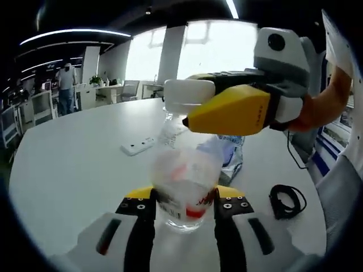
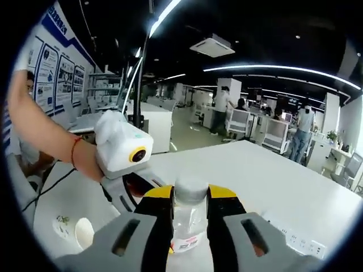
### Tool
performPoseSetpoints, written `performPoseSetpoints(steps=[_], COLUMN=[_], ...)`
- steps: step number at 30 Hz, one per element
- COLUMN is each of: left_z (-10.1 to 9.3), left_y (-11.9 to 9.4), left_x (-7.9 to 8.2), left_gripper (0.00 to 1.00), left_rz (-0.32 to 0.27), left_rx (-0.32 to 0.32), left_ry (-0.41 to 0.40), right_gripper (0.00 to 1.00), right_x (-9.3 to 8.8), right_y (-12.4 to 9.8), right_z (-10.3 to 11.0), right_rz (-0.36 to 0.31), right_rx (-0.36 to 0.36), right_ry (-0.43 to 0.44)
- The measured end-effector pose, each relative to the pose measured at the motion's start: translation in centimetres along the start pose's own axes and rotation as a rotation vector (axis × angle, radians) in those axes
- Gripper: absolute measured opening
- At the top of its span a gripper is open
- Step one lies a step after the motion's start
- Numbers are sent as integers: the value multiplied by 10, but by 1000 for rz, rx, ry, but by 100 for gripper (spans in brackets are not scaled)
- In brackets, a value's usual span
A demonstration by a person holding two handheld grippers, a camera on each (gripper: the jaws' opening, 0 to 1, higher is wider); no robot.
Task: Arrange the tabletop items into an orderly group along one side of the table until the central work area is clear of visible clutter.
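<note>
Left gripper view, near: left hand-held gripper (image 1: 184, 208) clamped on the lower body of a clear bottle (image 1: 184, 190), red-label band between the jaws. The bottle stands at the near edge of the white desk (image 1: 74, 164).

Above it the right hand-held gripper (image 1: 181, 105) comes in from the right, jaws closed about the bottle's neck, white cap (image 1: 187, 93) at the tips. A person's hand (image 1: 326, 105) holds it.

Right of the bottle, near: a coiled black strap (image 1: 286, 199), lying apart. Just behind the bottle: a crumpled clear bag (image 1: 229, 156). Left and farther: a white power strip (image 1: 137, 146), flat, well apart from the rest.

Left half of the desk is bare out to its curved far edge; wide room there. Beyond: office chairs, a person standing.

Right gripper view, near: right hand-held gripper (image 2: 190, 212) pinching the bottle (image 2: 187, 226) just under the cap (image 2: 191, 190). Left hand-held gripper (image 2: 133, 187) is lower left, a forearm behind it. A paper cup (image 2: 84, 232) sits at the left edge, and the power strip (image 2: 298, 241) lower right. The desk (image 2: 266, 175) beyond is open to its far edge.
</note>
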State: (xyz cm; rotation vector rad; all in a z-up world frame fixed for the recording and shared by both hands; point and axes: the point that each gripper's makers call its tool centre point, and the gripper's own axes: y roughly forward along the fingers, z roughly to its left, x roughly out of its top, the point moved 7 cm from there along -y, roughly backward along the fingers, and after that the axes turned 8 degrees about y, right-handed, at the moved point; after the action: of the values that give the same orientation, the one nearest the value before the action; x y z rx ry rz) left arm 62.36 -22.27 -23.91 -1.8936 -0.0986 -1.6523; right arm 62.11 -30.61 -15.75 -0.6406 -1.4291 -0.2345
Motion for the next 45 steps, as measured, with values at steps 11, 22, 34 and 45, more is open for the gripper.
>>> performPoseSetpoints(steps=[11, 22, 34, 45], left_z=[2, -5, -7, -6], left_y=[1, 4, 4, 1], left_x=[-2, -4, -2, -3], left_gripper=[39, 41, 42, 50], left_rz=[-4, 15, 24, 26], left_rx=[1, -1, 6, 16], left_ry=[6, 13, 5, -28], right_gripper=[20, 21, 21, 29], right_x=[-1, -5, -5, -4], right_y=[-2, -12, -17, -18], right_z=[2, 7, 6, 0], right_rz=[17, 42, 51, 58], right_rx=[-11, -30, -28, -28], right_ry=[-23, -52, -56, -28])
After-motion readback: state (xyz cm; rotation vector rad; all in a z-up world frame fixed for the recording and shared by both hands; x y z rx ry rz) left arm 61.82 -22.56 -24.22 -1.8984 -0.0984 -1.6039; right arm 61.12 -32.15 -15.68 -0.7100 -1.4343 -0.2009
